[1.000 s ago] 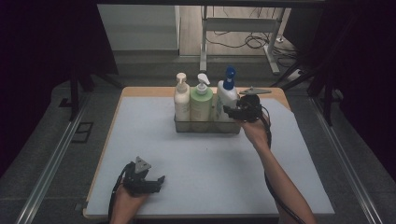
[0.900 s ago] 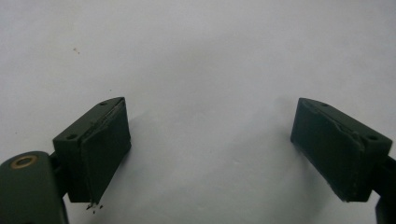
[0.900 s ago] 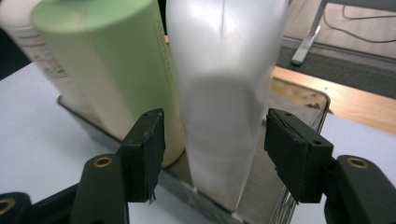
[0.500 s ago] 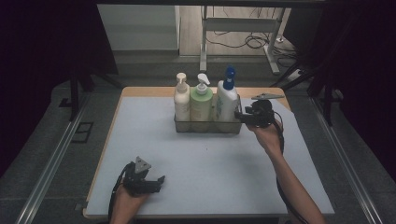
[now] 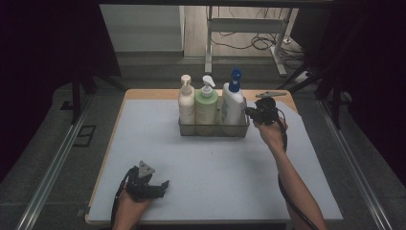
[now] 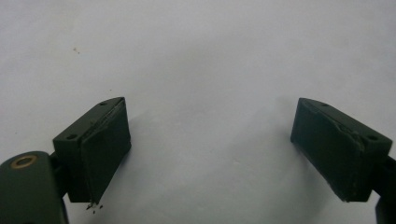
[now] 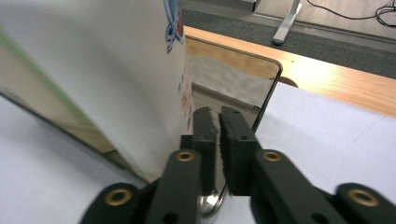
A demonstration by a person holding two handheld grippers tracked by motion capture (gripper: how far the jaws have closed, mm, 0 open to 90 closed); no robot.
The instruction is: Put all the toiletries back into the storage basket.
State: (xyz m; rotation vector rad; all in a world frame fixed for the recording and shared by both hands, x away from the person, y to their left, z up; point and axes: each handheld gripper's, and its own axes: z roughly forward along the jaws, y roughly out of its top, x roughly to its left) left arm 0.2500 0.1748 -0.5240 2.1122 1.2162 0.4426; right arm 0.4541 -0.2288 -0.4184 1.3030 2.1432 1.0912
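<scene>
right claw (image 7: 218,122) clamped on basket (image 5: 214,129) end wall (beside blue-capped bottle (image 5: 232,101)) | left claw (image 6: 210,144) spread wide, empty

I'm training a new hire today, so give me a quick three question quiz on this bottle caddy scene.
1. How many bottles stand in the clear caddy?
2. True or false: the left gripper has its jaws wide apart over the bare white mat.
3. What is the right gripper clamped on? A) the blue pump B) the caddy's end wall C) the table edge

Key: 1. Three. 2. True. 3. B, beside the blue-capped bottle.
</scene>
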